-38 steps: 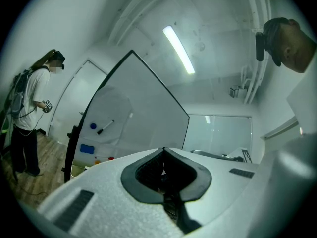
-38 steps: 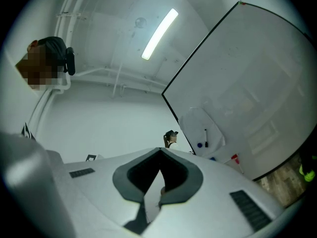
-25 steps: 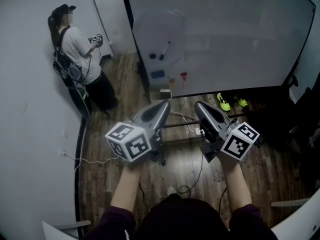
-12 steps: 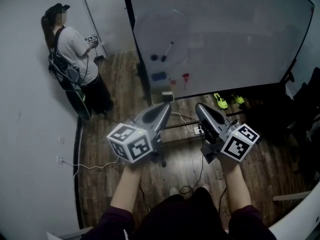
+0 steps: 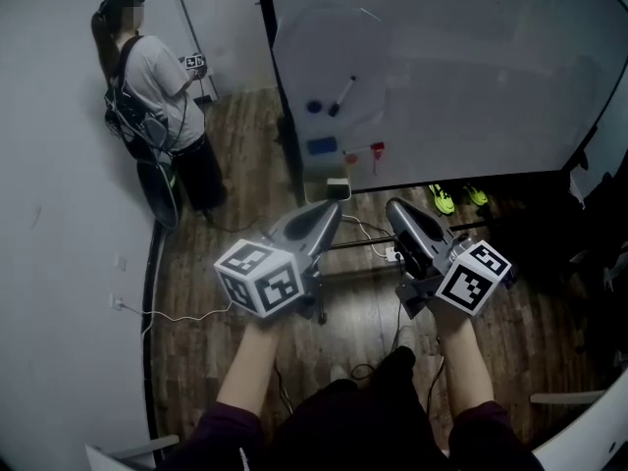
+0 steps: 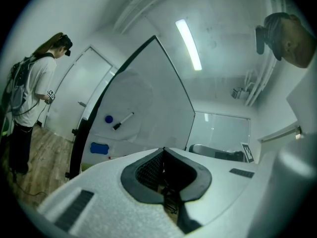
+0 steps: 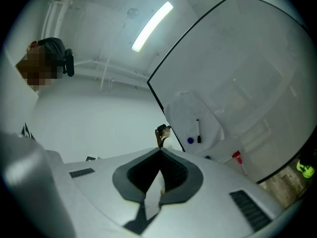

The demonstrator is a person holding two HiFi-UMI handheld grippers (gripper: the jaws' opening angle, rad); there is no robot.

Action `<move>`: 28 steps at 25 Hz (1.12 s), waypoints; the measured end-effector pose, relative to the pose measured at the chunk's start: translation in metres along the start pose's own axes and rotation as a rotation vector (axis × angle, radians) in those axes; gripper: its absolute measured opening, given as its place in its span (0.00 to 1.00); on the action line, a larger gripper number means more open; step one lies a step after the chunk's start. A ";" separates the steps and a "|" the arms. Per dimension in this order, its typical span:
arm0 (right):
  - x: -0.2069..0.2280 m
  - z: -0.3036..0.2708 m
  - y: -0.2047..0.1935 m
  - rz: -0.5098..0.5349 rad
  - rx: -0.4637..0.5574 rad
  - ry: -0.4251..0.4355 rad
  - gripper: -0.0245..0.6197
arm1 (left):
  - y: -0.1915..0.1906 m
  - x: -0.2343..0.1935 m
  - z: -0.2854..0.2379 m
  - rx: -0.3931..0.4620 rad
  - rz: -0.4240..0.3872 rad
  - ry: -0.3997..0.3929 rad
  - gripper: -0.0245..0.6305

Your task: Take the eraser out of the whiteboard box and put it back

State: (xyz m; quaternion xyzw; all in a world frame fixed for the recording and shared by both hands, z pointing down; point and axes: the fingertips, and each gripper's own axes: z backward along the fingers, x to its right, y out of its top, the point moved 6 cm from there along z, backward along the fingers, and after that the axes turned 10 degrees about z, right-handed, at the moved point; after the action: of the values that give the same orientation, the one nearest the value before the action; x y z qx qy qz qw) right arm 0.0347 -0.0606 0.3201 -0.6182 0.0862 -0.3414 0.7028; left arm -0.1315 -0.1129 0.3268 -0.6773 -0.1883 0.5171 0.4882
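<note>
A blue eraser (image 5: 321,146) (image 6: 99,148) clings to the lower left of the big whiteboard (image 5: 461,77). Above it are a blue magnet (image 5: 314,107) and a black marker (image 5: 342,95). A pale box (image 5: 327,183) sits at the board's bottom edge just below the eraser. My left gripper (image 5: 332,208) (image 6: 163,150) and right gripper (image 5: 392,207) (image 7: 161,151) are held side by side, pointing at the board and well short of it. On both, the jaws meet at the tip with nothing between them.
A person (image 5: 152,96) stands against the left wall with a small device in hand. A red-capped item (image 5: 377,152) hangs on the board right of the eraser. Cables (image 5: 186,314) trail over the wood floor, and neon shoes (image 5: 442,201) lie under the board.
Both grippers have edged forward towards the board, keeping their spacing and staying shut. The board and eraser sit slightly further right in the head view.
</note>
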 end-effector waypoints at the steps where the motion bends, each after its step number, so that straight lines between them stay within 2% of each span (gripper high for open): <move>1: 0.004 -0.002 -0.002 -0.005 -0.006 0.005 0.04 | -0.001 -0.004 -0.002 0.002 0.005 0.009 0.05; 9: 0.039 -0.020 -0.012 -0.053 -0.034 0.040 0.04 | -0.007 -0.028 -0.019 0.020 0.051 0.075 0.05; 18: 0.066 -0.032 -0.016 -0.092 -0.039 0.068 0.04 | -0.011 -0.042 -0.037 0.014 0.062 0.125 0.05; 24: 0.081 -0.040 -0.027 -0.112 -0.056 0.081 0.04 | -0.017 -0.055 -0.047 0.019 0.031 0.178 0.05; 28: 0.093 -0.043 -0.039 -0.124 -0.079 0.089 0.04 | -0.028 -0.068 -0.056 0.016 0.051 0.197 0.05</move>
State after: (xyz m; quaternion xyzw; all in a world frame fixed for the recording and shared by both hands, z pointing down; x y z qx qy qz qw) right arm 0.0667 -0.1499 0.3747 -0.6338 0.0924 -0.4077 0.6508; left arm -0.1018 -0.1780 0.3849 -0.7254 -0.1179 0.4619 0.4965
